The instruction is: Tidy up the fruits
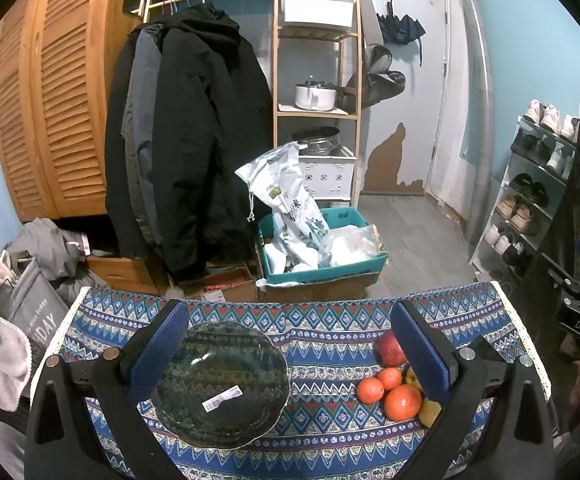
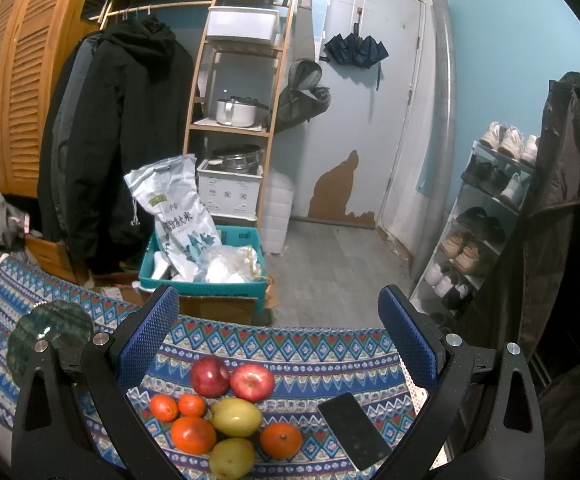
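Observation:
A dark green glass plate (image 1: 220, 386) with a white sticker lies empty on the patterned tablecloth (image 1: 322, 344); its edge shows in the right wrist view (image 2: 52, 330). Fruit lies in a cluster: two red apples (image 2: 232, 378), several oranges (image 2: 192, 434) and two yellow-green pears (image 2: 236, 416). In the left wrist view the oranges (image 1: 402, 402) and one apple (image 1: 390, 349) lie right of the plate. My left gripper (image 1: 290, 360) is open above the plate and cloth. My right gripper (image 2: 278, 356) is open above the fruit, holding nothing.
A black phone (image 2: 354, 434) lies on the cloth right of the fruit. Beyond the table's far edge stand a teal crate (image 2: 206, 280) with bags, hanging coats, a wooden shelf and a shoe rack (image 2: 478, 224). Clothes pile at the left (image 1: 6, 320).

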`<state>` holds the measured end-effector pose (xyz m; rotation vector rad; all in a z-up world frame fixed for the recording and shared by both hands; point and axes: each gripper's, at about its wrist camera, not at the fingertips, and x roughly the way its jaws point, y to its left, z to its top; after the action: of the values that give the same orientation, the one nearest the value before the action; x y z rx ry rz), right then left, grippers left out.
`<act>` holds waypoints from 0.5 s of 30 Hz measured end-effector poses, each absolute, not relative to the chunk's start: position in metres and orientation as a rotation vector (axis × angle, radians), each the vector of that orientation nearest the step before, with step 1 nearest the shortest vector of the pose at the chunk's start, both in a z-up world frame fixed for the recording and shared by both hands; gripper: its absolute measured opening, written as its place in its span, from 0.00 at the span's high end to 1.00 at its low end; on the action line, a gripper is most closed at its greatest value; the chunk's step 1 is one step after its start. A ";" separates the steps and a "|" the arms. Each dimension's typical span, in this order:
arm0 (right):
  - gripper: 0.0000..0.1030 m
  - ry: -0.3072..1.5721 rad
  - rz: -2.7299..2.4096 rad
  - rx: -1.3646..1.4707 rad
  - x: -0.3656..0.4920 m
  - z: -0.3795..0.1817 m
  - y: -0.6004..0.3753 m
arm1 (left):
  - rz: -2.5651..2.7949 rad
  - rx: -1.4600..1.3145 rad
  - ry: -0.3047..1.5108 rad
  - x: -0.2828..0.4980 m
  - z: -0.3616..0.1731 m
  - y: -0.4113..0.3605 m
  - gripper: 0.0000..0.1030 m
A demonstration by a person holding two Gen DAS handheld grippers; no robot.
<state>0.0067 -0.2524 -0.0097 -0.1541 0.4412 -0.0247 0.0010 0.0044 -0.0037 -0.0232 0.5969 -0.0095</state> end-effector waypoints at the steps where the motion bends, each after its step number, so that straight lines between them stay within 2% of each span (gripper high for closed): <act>1: 0.05 0.441 -0.025 -0.154 0.007 -0.010 -0.252 | -0.010 -0.024 0.597 0.001 -0.004 0.005 0.01; 15: 0.05 0.443 -0.026 -0.156 0.007 -0.009 -0.251 | -0.011 -0.021 0.596 0.001 -0.004 0.003 0.01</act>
<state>0.0074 -0.2512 -0.0092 -0.1564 0.4434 -0.0260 0.0010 0.0033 -0.0044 -0.0205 0.5963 -0.0111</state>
